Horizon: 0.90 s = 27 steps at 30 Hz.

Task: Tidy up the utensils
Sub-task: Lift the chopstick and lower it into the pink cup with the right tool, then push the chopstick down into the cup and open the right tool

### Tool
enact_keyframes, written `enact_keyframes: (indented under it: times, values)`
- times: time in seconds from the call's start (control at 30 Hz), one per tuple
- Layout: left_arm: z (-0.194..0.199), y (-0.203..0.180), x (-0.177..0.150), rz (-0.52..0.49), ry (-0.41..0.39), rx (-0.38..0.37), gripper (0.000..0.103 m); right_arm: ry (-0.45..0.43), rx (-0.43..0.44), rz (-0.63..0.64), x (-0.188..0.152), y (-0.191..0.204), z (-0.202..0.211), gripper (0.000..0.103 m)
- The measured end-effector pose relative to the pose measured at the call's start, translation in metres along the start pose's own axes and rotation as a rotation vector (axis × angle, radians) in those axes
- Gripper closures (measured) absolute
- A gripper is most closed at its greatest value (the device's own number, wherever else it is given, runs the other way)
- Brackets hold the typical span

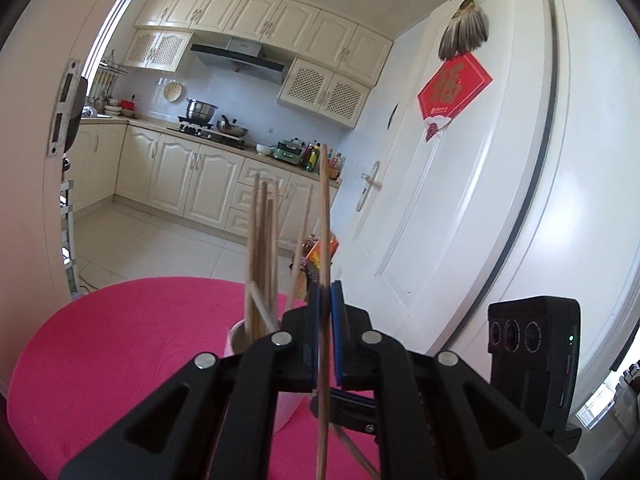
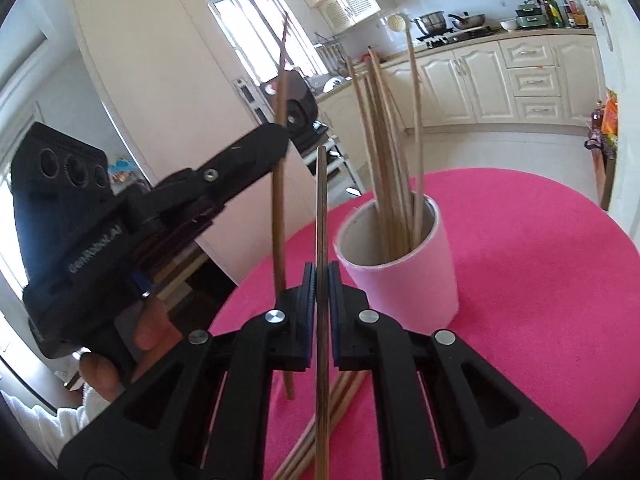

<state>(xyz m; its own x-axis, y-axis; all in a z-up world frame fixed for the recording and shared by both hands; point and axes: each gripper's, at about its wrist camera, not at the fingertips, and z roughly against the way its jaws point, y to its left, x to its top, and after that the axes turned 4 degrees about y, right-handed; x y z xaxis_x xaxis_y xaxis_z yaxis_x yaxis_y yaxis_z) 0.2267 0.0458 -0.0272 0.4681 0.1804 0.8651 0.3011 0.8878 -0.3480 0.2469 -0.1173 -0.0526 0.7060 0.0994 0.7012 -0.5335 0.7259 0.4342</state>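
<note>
Between each hand-held gripper's pads, one chopstick.

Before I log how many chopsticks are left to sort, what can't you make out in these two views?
- Loose chopsticks on the pink tablecloth: right gripper hides most of them; uncountable.
- Pink cup: largely behind the left gripper in the left view.
- Chopsticks in cup: overlapping, blurred; number unclear.

You are in a home kitchen: cream cupboards, a stove with pots, a big white door, and a pink desk.
</note>
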Motion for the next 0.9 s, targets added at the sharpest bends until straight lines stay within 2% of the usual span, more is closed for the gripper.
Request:
enact_keyframes:
  times: [0.1, 0.23, 0.3, 0.4, 0.5, 0.57, 0.67, 0.73, 0.77, 0.87, 0.9]
  values:
    - [0.0, 0.01, -0.01, 0.006, 0.072, 0.055, 0.097, 0.161, -0.098, 0.068, -0.009, 0.0, -0.013, 0.096]
    - [0.006, 0.025, -0.022, 0.033, 0.118, 0.085, 0.097, 0.251, -0.194, 0.145, -0.016, 0.009, -0.008, 0.095]
    - [0.009, 0.029, -0.026, 0.054, 0.122, 0.085, 0.097, 0.272, -0.216, 0.168, -0.019, 0.014, -0.009, 0.095]
    - [0.01, 0.032, -0.029, 0.072, 0.13, 0.084, 0.097, 0.218, -0.237, 0.163, -0.02, 0.015, -0.007, 0.095]
    - [0.011, 0.031, -0.029, 0.076, 0.136, 0.087, 0.097, 0.173, -0.215, 0.123, -0.019, 0.014, -0.002, 0.096]
    - [0.006, 0.034, -0.028, 0.091, 0.179, 0.119, 0.097, 0.158, -0.244, 0.13, -0.015, 0.014, -0.002, 0.096]
    - [-0.002, 0.053, -0.029, 0.166, 0.248, 0.171, 0.097, 0.154, -0.256, 0.135, -0.005, 0.012, -0.002, 0.096]
    - [-0.011, 0.066, -0.031, 0.215, 0.299, 0.189, 0.097, 0.101, -0.267, 0.131, 0.002, 0.012, 0.005, 0.096]
    - [-0.015, 0.07, -0.032, 0.229, 0.316, 0.18, 0.094, 0.073, -0.263, 0.12, 0.005, 0.011, 0.008, 0.096]
    - [-0.033, 0.082, -0.038, 0.258, 0.375, 0.221, 0.083, -0.009, -0.237, 0.084, 0.007, 0.005, 0.016, 0.096]
    - [-0.041, 0.086, -0.039, 0.273, 0.409, 0.229, 0.083, -0.032, -0.233, 0.077, 0.008, 0.004, 0.018, 0.096]
